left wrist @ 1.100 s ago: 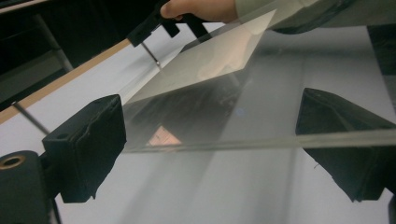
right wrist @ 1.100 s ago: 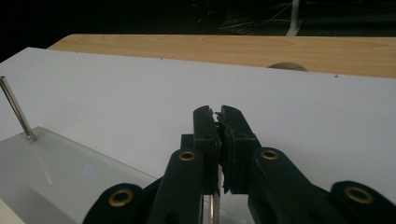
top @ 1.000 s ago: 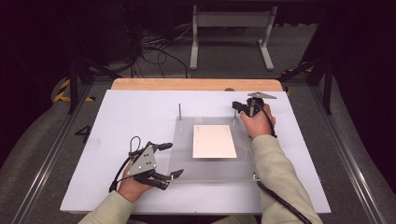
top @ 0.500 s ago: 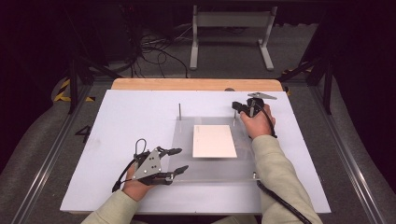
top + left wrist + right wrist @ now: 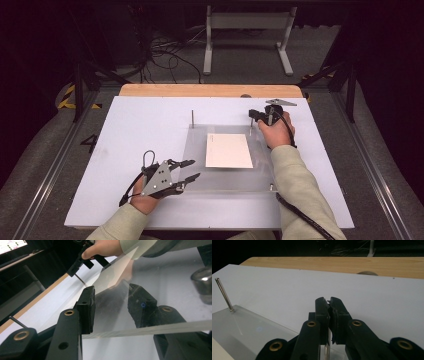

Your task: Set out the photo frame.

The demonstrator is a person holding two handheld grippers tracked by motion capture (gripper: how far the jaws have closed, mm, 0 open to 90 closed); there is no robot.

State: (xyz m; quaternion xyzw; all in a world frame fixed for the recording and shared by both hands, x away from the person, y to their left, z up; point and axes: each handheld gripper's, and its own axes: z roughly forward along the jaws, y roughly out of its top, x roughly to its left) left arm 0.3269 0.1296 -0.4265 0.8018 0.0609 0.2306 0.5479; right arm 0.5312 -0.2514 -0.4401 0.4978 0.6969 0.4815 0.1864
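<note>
My left gripper is sitting at the near-left corner of the clear plate on the desk, its jaws just been closing across the edge (not pinching it yet). My right gripper is clamping the far-right metal pin.

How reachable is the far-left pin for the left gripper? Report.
Probably reachable, yes: bare board lies between left gripper and far-left pin. Its jaws, just closing, straddle the clear plate's edge, so it must back off first.
</note>
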